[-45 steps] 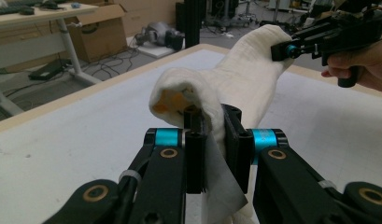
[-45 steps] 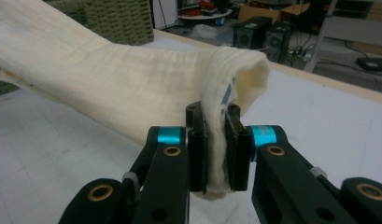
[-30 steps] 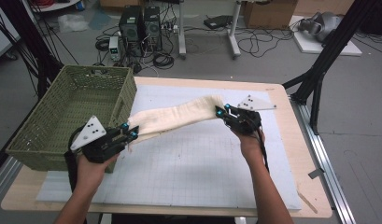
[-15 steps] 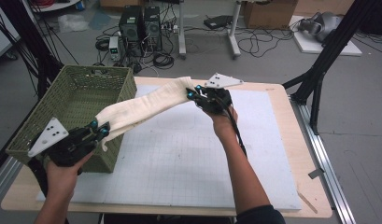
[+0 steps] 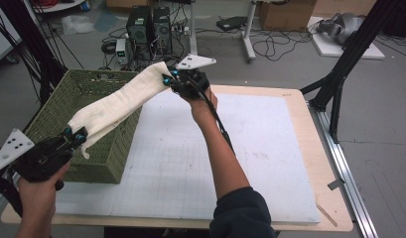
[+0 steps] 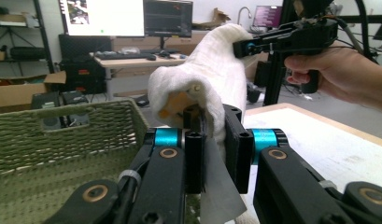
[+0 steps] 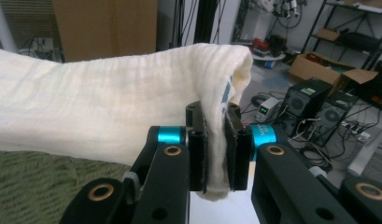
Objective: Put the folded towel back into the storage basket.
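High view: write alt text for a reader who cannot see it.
A person holds a cream cloth stretched in the air between two handheld grippers, above a green woven basket at the left of a white-topped table. The left gripper clamps the near end, the right gripper the far end.

Even overhead light fills your workspace, leaving soft shadows on the white mat (image 5: 250,148). The high view is grainy and slightly soft. In your gripper views the cloth (image 7: 109,112) glares pale, nearly washed out; monitors (image 6: 128,17) glow bright, and background shelves blur.
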The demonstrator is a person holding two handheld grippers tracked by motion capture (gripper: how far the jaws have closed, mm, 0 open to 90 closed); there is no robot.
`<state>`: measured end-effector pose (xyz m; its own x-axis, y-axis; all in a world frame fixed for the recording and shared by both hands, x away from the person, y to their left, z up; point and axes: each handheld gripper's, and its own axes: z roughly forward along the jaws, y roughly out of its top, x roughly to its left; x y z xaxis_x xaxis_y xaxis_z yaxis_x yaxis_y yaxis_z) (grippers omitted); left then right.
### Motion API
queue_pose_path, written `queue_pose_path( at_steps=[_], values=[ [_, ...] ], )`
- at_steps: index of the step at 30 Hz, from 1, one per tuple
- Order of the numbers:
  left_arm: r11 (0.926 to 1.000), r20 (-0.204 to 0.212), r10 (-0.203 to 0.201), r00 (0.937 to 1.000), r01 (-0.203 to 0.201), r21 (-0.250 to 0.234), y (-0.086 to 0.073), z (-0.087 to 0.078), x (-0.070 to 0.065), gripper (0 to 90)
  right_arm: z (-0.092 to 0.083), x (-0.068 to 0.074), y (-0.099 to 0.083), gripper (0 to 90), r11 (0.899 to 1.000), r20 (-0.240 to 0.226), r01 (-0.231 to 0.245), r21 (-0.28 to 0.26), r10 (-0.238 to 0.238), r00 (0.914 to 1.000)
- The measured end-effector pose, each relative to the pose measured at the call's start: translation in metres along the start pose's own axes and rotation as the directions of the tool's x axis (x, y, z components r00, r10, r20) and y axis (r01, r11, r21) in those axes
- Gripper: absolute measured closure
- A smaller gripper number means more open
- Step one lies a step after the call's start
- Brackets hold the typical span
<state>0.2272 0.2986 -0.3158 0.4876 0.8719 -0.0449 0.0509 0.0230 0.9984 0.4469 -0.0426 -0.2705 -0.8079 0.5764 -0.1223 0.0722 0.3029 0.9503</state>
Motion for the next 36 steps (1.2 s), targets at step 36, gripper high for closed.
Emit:
queue_pose_path(
  at_steps=[36],
  values=[
    [0.9921,-0.227,-0.070,0.9714,0.091,0.087,-0.015,-0.021,0.050,49.5,0.194,0.054,0.024,56.3,0.985,-0.052,-0.033,0.167,0.042,0.9978]
  ],
)
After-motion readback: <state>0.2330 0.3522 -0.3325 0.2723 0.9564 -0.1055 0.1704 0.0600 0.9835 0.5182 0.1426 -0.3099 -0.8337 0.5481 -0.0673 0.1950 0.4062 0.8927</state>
